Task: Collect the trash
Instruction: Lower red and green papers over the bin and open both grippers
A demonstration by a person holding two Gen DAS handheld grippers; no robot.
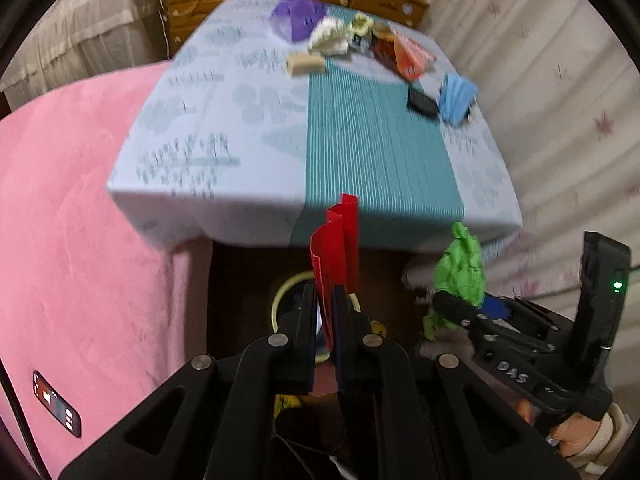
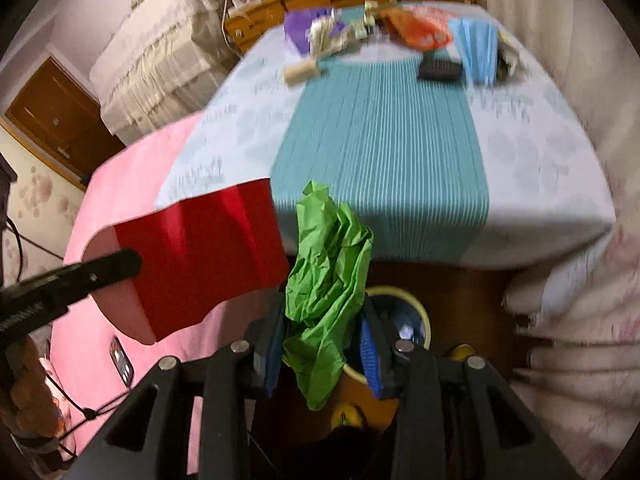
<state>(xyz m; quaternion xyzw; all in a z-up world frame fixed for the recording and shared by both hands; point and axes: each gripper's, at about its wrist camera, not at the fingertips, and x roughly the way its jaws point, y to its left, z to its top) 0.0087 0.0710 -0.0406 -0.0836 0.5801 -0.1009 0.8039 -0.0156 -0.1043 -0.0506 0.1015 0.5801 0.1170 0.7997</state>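
**Both claws loaded at counter edge**

Left claw [image 1: 326,300] was pinched shut on a smooth, creased red sheet [image 1: 336,248]. Right claw [image 2: 326,334] was partly closed around crumpled green paper [image 2: 328,280]. Both hung past the counter [image 2: 540,168] front edge, over a round yellow-rimmed bin [image 2: 424,316] on dark floor. More scraps lay at the counter's far end.

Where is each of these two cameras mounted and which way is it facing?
Left wrist: sits on the left gripper, angled down past its red paper at the table; the right gripper and a hand show.
Right wrist: sits on the right gripper, clamping green paper; the left gripper's finger shows.
Shared: table, both papers, yellow-rimmed bin.
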